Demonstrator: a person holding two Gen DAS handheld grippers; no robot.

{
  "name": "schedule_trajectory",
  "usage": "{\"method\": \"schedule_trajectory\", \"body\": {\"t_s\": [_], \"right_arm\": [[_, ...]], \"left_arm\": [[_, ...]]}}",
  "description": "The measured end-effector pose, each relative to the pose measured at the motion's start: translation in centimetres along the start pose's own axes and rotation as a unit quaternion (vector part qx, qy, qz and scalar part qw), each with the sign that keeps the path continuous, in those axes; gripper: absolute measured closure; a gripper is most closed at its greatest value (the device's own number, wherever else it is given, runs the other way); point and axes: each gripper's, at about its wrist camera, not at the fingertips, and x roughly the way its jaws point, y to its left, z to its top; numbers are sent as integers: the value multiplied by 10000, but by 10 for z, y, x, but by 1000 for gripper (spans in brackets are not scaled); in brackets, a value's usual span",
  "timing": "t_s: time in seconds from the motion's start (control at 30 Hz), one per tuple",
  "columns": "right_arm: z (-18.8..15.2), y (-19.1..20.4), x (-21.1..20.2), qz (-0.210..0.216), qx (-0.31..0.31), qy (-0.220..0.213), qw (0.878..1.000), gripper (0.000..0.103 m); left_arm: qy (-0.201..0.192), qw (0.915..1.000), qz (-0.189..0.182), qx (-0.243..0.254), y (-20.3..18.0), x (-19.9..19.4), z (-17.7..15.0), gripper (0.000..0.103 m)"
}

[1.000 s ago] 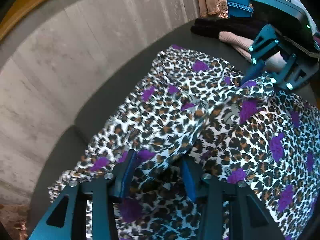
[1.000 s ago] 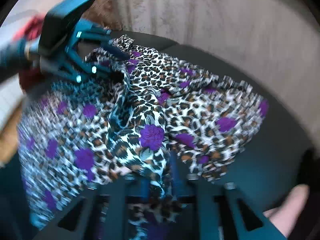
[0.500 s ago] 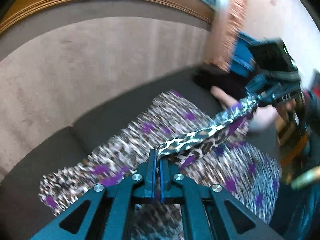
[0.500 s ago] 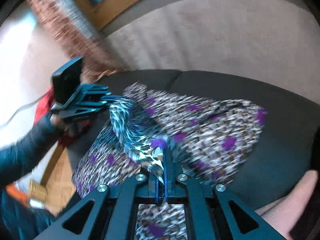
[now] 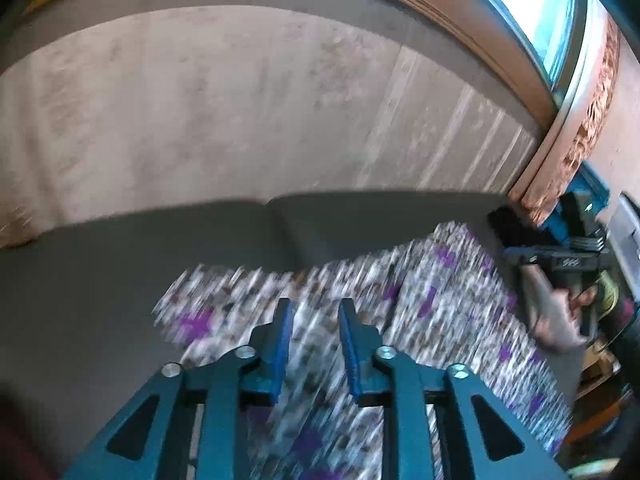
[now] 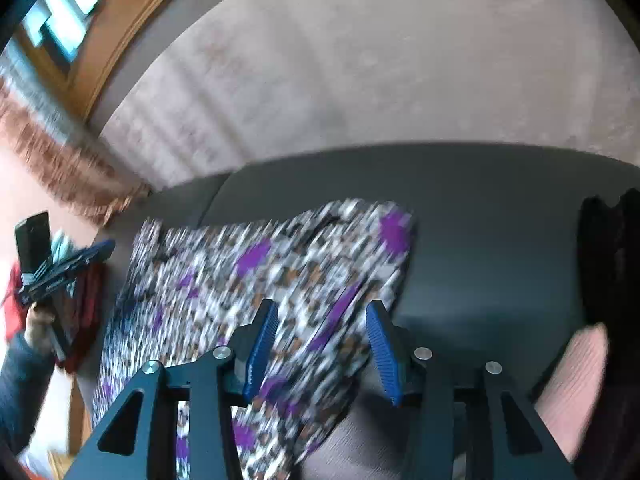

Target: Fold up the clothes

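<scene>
Leopard-print fabric garment with purple flowers (image 6: 256, 280) lies spread on dark grey sofa seat (image 6: 500, 216), reaching front edge. Left gripper (image 5: 314, 320) and right gripper (image 6: 320, 328): jaws parted, gripping nothing, both above cloth. Risk: thin slippery cloth slides off front edge; 2 grippers pinch uneven layers, fold goes crooked.

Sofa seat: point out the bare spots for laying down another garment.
Bare dark grey seat cushion lies left of the leopard-print purple-flowered garment; another bare stretch runs between it and the black clothing. That end, with the pink ribbed knit, is crowded.
</scene>
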Motion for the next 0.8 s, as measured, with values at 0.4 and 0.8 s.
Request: {"method": "schedule_trajectory", "body": {"t_s": [0.4, 0.8], "right_arm": [[-30, 93, 50, -734, -2201, 478, 9715, 60], [-27, 84, 73, -1100, -2198, 675, 9670, 94]], "left_arm": [[63, 9961, 544, 692, -20, -7, -61, 66], [470, 9946, 368, 851, -17, 30, -40, 89]]}}
